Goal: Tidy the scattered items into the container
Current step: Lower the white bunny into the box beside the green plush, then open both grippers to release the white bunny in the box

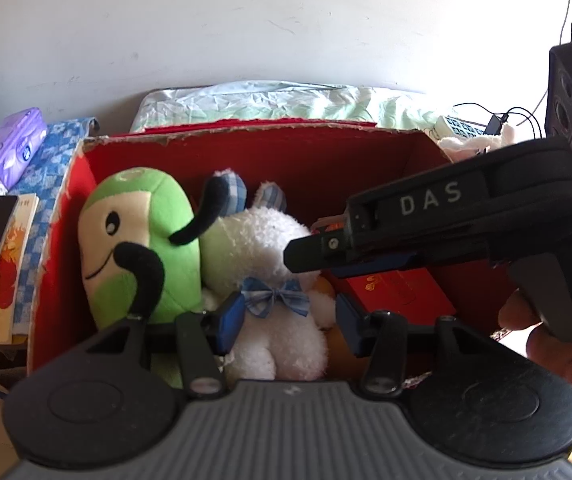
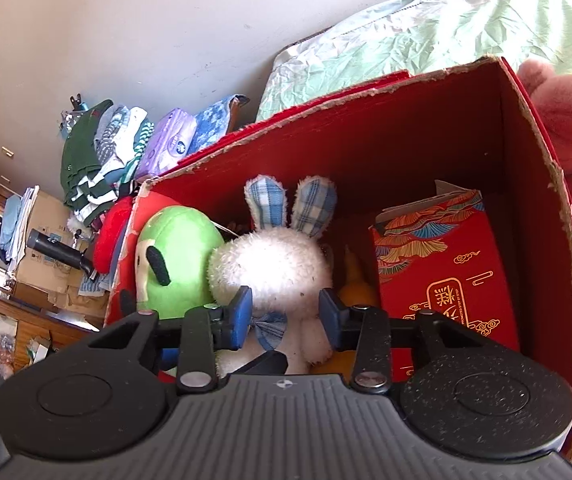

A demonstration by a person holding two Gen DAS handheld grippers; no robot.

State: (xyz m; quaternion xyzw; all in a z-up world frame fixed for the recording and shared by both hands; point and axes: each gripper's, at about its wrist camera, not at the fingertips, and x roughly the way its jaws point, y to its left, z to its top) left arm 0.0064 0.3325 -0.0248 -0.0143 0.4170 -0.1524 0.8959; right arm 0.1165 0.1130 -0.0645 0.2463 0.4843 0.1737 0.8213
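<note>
Fluffy white rabbit (image 2: 273, 264), plaid blue ears and bow, upright in red box (image 2: 426, 128) beside green plush (image 2: 177, 256). Left tool (image 1: 290, 320) and right tool (image 2: 286, 316) released, empty.

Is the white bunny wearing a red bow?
No, the white bunny in the red box wears a blue checked bow.

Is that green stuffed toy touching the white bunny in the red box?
Touching. In the right wrist view the green plush presses against the white bunny with no gap between them.
</note>
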